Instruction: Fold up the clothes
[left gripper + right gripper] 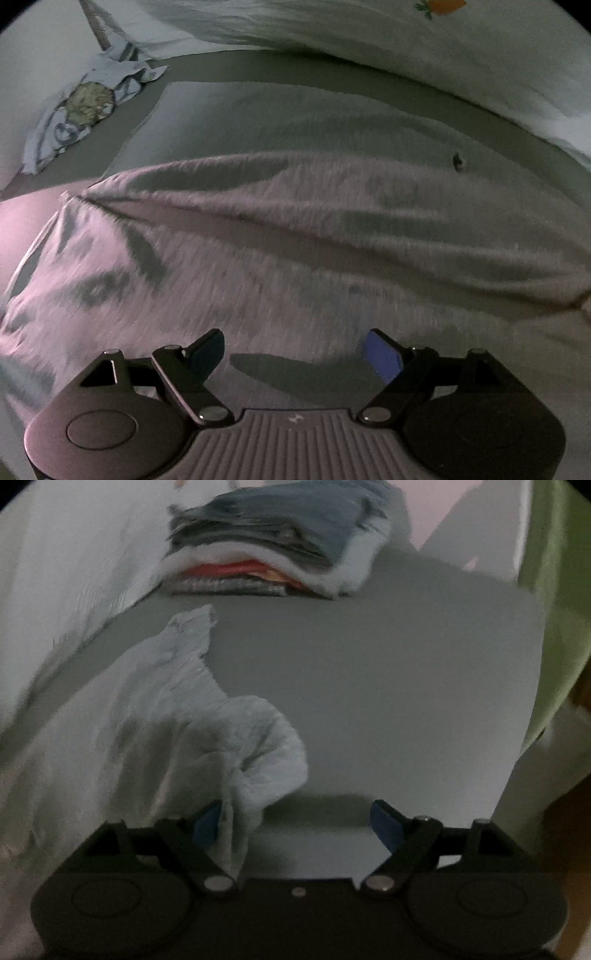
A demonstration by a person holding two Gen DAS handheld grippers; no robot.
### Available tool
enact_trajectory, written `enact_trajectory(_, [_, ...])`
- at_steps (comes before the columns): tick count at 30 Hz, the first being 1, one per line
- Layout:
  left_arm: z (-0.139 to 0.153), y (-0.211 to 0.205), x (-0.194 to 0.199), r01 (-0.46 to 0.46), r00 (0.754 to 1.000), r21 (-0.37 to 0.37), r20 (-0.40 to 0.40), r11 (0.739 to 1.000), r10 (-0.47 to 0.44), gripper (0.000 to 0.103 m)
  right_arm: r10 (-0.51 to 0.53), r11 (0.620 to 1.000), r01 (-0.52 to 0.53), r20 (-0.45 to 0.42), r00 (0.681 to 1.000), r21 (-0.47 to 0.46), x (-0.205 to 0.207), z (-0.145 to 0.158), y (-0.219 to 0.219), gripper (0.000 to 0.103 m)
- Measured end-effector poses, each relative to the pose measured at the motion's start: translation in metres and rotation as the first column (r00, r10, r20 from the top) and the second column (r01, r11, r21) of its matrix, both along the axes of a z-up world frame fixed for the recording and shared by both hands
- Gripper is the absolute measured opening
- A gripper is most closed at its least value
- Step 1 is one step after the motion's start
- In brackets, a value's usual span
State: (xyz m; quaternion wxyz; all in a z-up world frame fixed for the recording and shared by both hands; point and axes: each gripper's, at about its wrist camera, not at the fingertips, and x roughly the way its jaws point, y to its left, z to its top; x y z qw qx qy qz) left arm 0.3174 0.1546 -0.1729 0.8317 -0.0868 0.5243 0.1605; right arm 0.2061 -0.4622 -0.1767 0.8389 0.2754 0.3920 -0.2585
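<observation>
Bedding and cloth fill both views. Biggest is the grey surface (388,686), probably a bed or a desk, I cannot tell which; it carries everything. Across it, in the left wrist view, a large pale garment (295,236) lies spread and wrinkled, its long axis running from side to side in the picture, directly ahead of and under the left claw (295,354). A white sheet with a small fruit print (369,44) lies behind it. At the far side in the right wrist view stands a stack of folded clothes (273,550), well apart from the claw. A smaller crumpled printed garment (85,110) lies at the far left corner.

The same pale cloth shows in the right wrist view as a bunched end (221,738), which rises up to the left side of the right claw (299,823). This fabric hangs against the left pad (207,823), but the other pad stands far from it, so nothing is pinched. Both claws are spread wide and hold nothing.

My judgement: the garment is not yet folded. The right claw is nearer to a free end, which lies to its left, so it must shift that way before closing.
</observation>
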Motion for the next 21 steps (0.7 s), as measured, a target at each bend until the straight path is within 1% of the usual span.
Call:
enact_trajectory(2, [0.003,-0.003,-0.012,-0.009,1.0,-0.002,-0.007,1.0,0.009,0.085,-0.011,1.0,0.009,0.049,0.999,0.025,-0.004,-0.001,-0.006,0.087])
enact_trajectory(4, [0.006,-0.005,-0.023,-0.02,1.0,-0.014,-0.016,1.0,0.02,0.085,-0.003,0.999,-0.002,0.097,0.995,0.05,-0.003,0.0,-0.01,0.084])
enact_trajectory(6, [0.01,-0.009,-0.032,-0.018,1.0,-0.004,-0.016,1.0,0.018,0.085,-0.051,0.991,0.03,0.154,0.987,0.134,0.0,-0.001,-0.021,0.084])
enact_trajectory(9, [0.013,-0.014,-0.041,-0.027,1.0,0.0,-0.014,1.0,0.027,0.085,-0.158,0.952,0.093,0.207,0.965,0.291,-0.001,-0.006,-0.036,0.084])
enact_trajectory(11, [0.013,-0.015,-0.045,-0.041,0.999,-0.014,-0.011,0.999,0.041,0.085,-0.189,0.938,0.114,0.207,0.96,0.328,0.0,-0.008,-0.04,0.082])
enact_trajectory(12, [0.013,-0.016,-0.046,-0.043,0.999,-0.014,-0.009,0.999,0.043,0.085,-0.202,0.931,0.123,0.206,0.957,0.344,0.001,-0.009,-0.042,0.072])
enact_trajectory(13, [0.012,-0.018,-0.046,-0.044,0.999,-0.014,-0.006,0.999,0.044,0.085,-0.174,0.941,0.106,0.189,0.967,0.322,0.006,-0.008,-0.04,0.055])
enact_trajectory(14, [0.012,-0.019,-0.047,-0.046,0.999,-0.014,-0.004,0.999,0.046,0.085,-0.136,0.952,0.083,0.167,0.977,0.293,0.012,-0.007,-0.037,0.022])
enact_trajectory(15, [0.012,-0.021,-0.048,-0.048,0.999,-0.011,-0.004,0.999,0.048,0.085,-0.098,0.963,0.058,0.143,0.985,0.264,0.017,-0.006,-0.035,0.014])
enact_trajectory(16, [0.011,-0.021,-0.048,-0.054,0.998,-0.018,-0.01,0.998,0.054,0.085,-0.062,0.979,0.032,0.145,0.987,0.2,0.019,0.002,-0.031,0.01])
enact_trajectory(17, [0.01,-0.021,-0.048,-0.06,0.998,-0.026,-0.017,0.998,0.06,0.085,-0.025,0.992,0.006,0.15,0.988,0.126,0.02,0.012,-0.028,0.008])
enact_trajectory(18, [0.008,-0.021,-0.049,-0.067,0.998,-0.033,-0.024,0.997,0.066,0.085,0.012,0.999,-0.02,0.153,0.988,0.051,0.02,0.021,-0.024,0.008])
enact_trajectory(19, [0.007,-0.021,-0.049,-0.073,0.997,-0.039,-0.03,0.997,0.072,0.085,0.02,1.0,-0.019,0.162,0.987,-0.008,0.017,0.03,-0.028,0.008])
enact_trajectory(21, [0.008,-0.022,-0.053,-0.067,0.997,-0.022,-0.029,0.998,0.066,0.085,0.024,0.998,-0.014,0.161,0.987,-0.059,0.01,0.04,-0.043,0.008])
